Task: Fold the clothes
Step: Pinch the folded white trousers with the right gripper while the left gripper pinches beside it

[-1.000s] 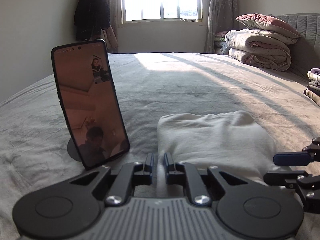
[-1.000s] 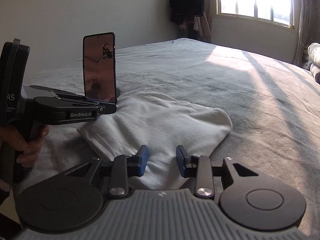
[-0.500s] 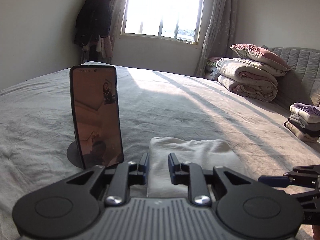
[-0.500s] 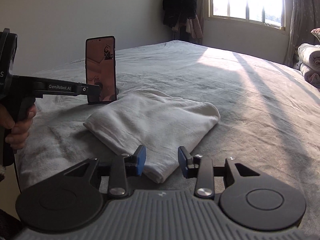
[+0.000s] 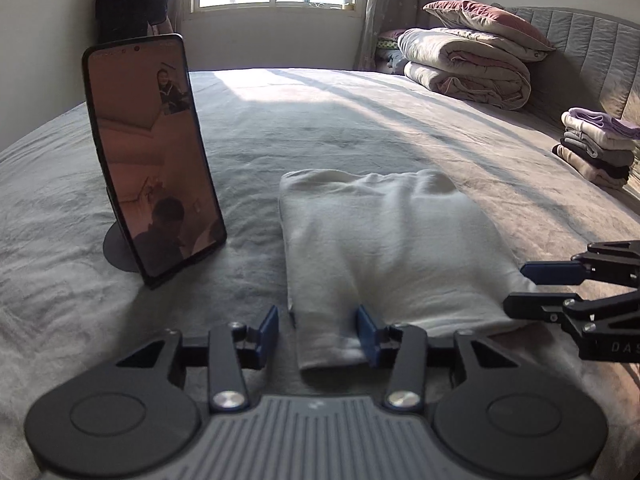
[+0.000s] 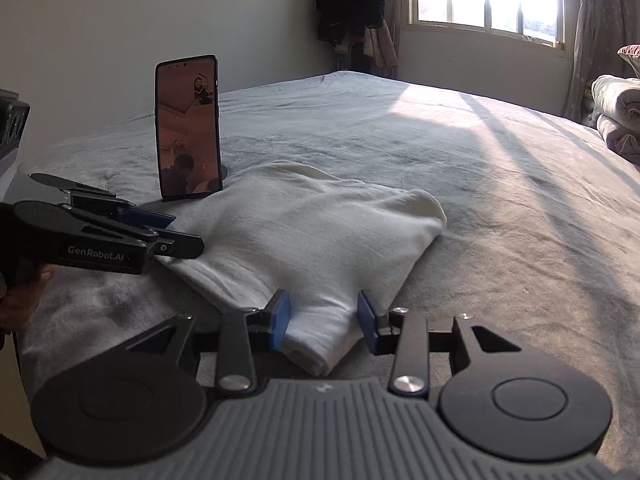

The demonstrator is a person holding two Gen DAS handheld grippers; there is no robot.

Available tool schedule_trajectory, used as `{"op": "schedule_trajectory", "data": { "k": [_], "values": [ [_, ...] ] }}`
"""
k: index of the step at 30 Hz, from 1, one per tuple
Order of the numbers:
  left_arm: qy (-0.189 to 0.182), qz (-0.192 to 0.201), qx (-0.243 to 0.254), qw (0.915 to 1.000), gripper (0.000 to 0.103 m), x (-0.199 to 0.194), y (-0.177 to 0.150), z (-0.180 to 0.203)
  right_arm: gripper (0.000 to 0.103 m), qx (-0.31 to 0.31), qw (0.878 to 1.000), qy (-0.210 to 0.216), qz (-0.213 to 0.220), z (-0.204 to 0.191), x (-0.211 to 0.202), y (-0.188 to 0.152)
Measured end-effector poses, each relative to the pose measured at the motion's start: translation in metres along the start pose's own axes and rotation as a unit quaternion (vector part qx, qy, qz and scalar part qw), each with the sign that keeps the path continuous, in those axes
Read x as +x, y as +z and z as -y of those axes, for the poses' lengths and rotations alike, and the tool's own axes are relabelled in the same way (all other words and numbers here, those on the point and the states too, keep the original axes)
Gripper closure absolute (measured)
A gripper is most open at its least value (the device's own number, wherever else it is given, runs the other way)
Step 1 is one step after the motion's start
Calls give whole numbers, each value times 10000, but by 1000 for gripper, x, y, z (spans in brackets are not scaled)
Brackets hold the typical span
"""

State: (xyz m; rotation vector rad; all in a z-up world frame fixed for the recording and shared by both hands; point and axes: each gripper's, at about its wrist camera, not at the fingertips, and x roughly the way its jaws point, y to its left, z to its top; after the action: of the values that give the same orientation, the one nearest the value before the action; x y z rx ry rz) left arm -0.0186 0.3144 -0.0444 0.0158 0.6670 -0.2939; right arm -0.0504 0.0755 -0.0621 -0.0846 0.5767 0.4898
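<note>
Cream folded cotton garment (image 5: 384,248) lies flat on grey bed (image 5: 360,120), near-centre. Soft, light, floppy; you grip the near corners. Left gripper (image 5: 318,330) and right gripper (image 6: 322,316) gape, holding nothing.

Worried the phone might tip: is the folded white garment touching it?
Apart. In the left wrist view, bare grey bedspread shows between the phone and the folded white garment.

Left gripper (image 5: 318,334) and right gripper (image 6: 323,320) — both low, level, jaws spread wide apart.
</note>
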Motion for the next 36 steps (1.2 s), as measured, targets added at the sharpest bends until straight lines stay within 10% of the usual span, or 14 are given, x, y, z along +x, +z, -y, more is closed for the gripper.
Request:
{"op": "schedule_trajectory", "data": {
  "k": [7,13,36],
  "values": [
    [-387,74,-1138,9927,51,2,14,-21,54,1295,9899,570,-98,38,-19,-12],
    [-125,-257,-1428,9893,50,21,24,-20,54,3234,9377,1265,-126,86,-11,-9],
    [-1,-596,-1350,9890,36,56,49,-7,54,3934,9117,1176,-158,95,43,16]
  ]
}}
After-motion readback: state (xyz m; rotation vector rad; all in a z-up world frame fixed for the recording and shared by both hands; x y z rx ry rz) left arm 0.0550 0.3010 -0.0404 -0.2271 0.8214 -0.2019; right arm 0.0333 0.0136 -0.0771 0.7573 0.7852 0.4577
